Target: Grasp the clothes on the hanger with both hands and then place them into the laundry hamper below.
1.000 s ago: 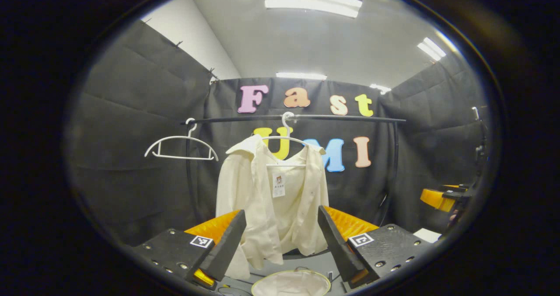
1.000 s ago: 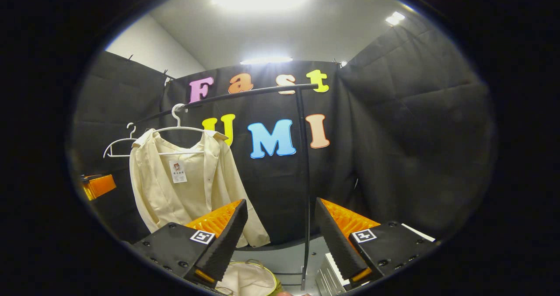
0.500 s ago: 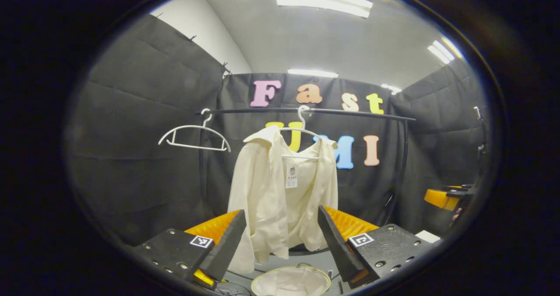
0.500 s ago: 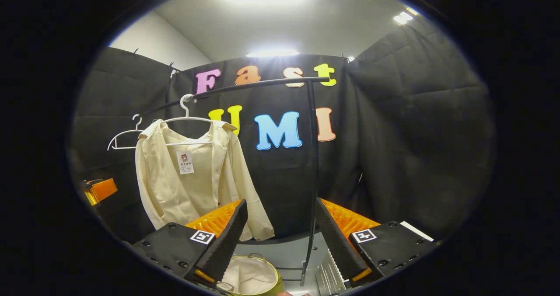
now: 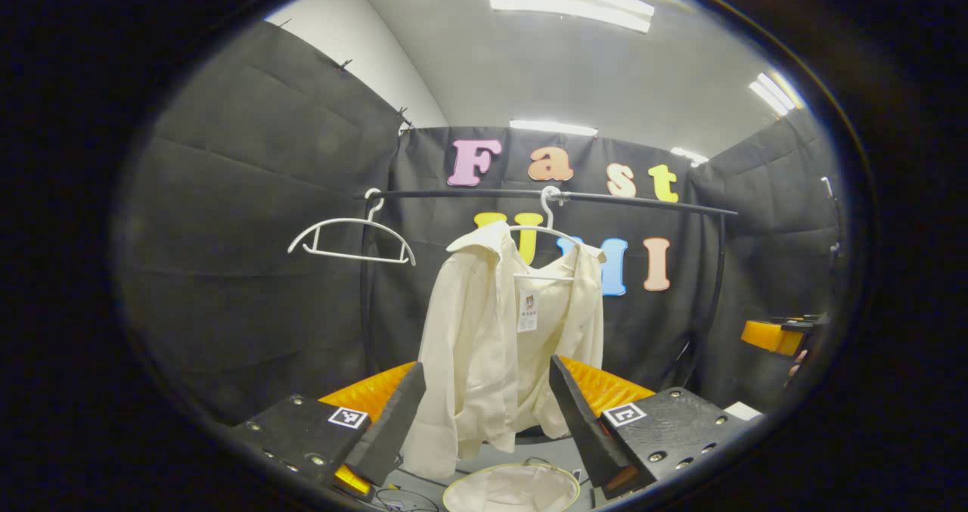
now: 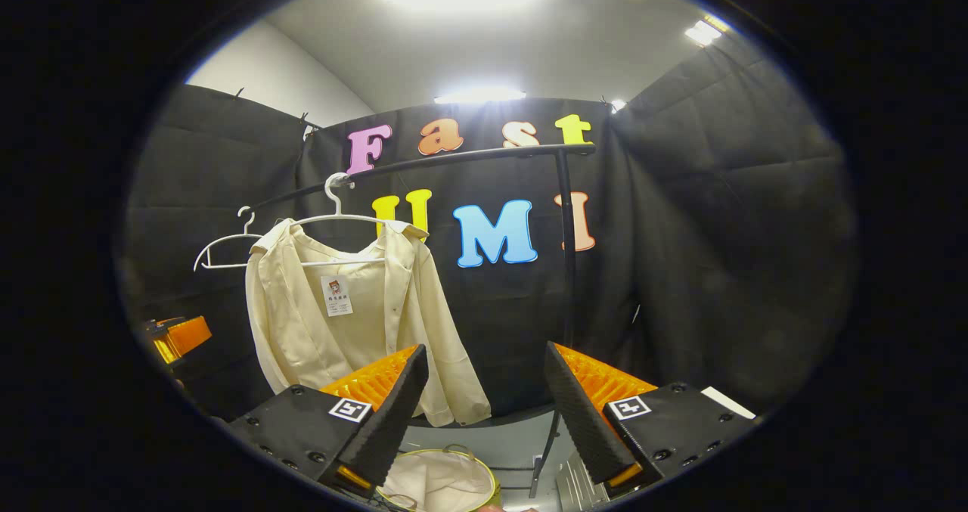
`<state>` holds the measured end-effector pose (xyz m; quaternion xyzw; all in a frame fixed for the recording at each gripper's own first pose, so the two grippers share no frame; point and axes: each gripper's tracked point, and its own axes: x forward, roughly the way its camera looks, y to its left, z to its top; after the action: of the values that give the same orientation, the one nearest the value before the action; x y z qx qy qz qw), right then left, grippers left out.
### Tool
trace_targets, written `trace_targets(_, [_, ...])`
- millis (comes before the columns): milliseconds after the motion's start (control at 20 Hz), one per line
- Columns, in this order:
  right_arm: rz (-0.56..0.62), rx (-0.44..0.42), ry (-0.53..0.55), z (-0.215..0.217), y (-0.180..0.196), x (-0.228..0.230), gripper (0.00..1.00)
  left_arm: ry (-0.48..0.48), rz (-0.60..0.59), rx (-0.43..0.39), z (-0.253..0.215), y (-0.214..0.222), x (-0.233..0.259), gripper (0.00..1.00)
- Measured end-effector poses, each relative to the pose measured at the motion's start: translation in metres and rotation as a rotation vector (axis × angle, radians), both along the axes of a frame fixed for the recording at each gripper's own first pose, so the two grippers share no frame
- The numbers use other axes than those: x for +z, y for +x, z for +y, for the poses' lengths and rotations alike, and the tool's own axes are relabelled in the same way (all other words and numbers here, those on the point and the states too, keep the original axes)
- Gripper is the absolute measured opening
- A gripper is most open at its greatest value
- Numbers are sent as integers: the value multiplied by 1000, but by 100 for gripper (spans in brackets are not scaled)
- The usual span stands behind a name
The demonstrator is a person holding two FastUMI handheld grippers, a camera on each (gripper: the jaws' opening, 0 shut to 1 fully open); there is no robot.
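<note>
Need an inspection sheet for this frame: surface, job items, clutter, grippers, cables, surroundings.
Surface: grey floor under the rack.
Job's things: cream shirt on a white hanger on the black rail; laundry hamper below, open.
Clutter: spare hanger, bare, on the same rail.
Grippers: left gripper and right gripper, jaws open, short of the shirt, nothing held.
Cables: thin dark cords on the floor beside the hamper.
Surroundings: black cloth walls, ceiling lights.

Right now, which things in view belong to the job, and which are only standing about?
For the job:
- cream shirt on its hanger
- laundry hamper below
- left gripper, right gripper, both open

Not needed:
- empty hanger
- clothes rail
</note>
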<state>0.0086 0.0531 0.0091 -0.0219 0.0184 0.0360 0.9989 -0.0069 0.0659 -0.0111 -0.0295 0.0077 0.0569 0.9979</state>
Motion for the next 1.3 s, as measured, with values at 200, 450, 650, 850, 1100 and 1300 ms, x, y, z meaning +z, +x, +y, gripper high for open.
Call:
trace_targets(200, [12, -5, -5, -6, 12, -9, 98, 17, 6, -4, -8, 20, 6, 96])
trace_targets(450, [6, 14, 0, -5, 38, -19, 98, 25, 0, 37, -15, 62, 17, 96])
trace_targets(650, [13, 28, 15, -11, 72, -22, 98, 49, -7, 95, -15, 106, 28, 97])
trace_targets(850, [7, 32, 39, -18, 109, -22, 98, 49, 4, 135, -12, 154, 27, 96])
trace_targets(1100, [27, 67, 42, -23, 151, -32, 98, 34, 23, 220, -3, 199, 20, 97])
trace_targets(1300, [70, 107, 47, -21, 176, -49, 98, 14, 50, 279, 1, 226, 7, 96])
